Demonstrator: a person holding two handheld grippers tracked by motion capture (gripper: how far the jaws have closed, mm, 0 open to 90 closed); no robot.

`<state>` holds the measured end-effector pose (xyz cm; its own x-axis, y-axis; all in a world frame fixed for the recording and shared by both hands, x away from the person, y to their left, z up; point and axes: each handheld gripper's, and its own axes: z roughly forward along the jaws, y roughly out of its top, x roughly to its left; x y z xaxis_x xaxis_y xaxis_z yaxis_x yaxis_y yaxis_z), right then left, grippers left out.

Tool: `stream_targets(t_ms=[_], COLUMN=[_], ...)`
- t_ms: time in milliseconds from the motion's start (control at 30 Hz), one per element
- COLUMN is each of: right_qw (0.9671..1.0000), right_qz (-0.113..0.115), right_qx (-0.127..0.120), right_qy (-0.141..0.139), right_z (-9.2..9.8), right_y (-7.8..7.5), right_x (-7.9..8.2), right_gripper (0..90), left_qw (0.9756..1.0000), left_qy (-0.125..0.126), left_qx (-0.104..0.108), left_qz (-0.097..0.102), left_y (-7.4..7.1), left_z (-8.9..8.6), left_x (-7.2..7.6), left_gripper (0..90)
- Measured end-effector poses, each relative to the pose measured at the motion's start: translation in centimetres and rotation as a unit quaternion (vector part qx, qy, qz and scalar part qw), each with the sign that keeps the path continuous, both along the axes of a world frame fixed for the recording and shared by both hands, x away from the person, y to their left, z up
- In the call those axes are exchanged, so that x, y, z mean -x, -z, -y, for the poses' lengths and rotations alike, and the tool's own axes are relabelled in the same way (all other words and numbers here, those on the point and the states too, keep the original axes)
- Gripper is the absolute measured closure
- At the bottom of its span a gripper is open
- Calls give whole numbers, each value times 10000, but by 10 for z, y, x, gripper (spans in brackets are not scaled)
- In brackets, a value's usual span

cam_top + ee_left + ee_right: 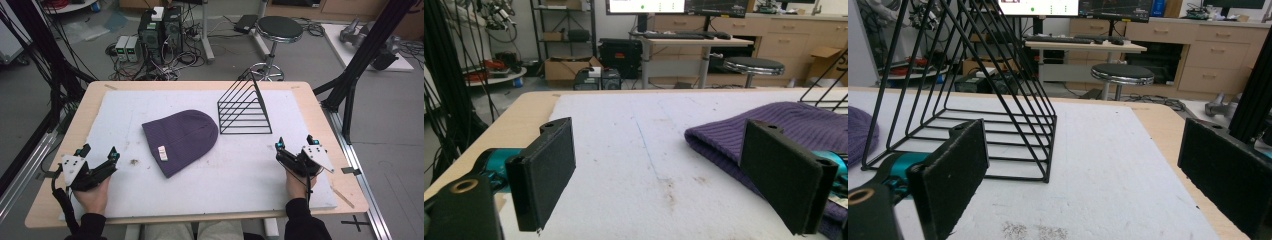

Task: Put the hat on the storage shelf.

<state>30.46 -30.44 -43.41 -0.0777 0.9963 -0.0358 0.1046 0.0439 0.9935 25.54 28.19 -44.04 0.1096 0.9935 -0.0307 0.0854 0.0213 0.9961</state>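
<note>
2 grippers low at near corners of white mat (240,185), both with jaws wide, nothing between. Left gripper (98,153) left of purple hat (181,139), well apart. Right gripper (295,144) just near and right of black wire rack (245,111). Hat flat at mat's middle, rack just right of it.

The table (320,107) is viewed from above its near edge by the high view, facing forward and down. It is skimmed low from the near corners by both gripper views. The purple beanie (774,125) and wire rack (973,100) are shared between views.
</note>
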Motion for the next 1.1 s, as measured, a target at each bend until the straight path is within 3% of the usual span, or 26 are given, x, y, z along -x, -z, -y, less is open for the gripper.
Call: stream_targets(t_ms=[133, 333, 433, 500, 700, 833, 933, 1100], right_qw=[10000, 10000, 10000, 10000, 9999, 9998, 9998, 9997], right_qz=[11, -22, -12, -7, 5, 24, 23, -40], right_qx=[-18, -46, -58, -21, -153, -200, -191, -215], right_qy=[-16, -43, -44, -22, -39, -67, -59, -140], right_z=[0, 0, 0, 2, 4, 5, 6, 5], right_y=[0, 1, 0, 0, 0, -2, -2, -2], right_x=[1, 1, 1, 1, 1, 2, 1, 1], right_gripper=[52, 52, 52, 51, 52, 51, 51, 51], left_qw=[9996, 9995, 9992, 9988, 9981, 9969, 9953, 9902], left_qy=[224, 302, 336, 424, 586, 747, 898, 1204], left_qx=[134, -74, -206, -7, -74, 79, -96, -570], left_qz=[63, 28, -59, -244, -171, -243, -342, -409], left_y=[-1, -7, -16, -24, -48, -66, -83, -112], left_z=[1, 0, -3, -7, -12, -23, -25, -21], left_x=[1, 1, 0, 0, 1, -8, -17, -38], left_gripper=[158, 158, 158, 166, 165, 166, 166, 163])
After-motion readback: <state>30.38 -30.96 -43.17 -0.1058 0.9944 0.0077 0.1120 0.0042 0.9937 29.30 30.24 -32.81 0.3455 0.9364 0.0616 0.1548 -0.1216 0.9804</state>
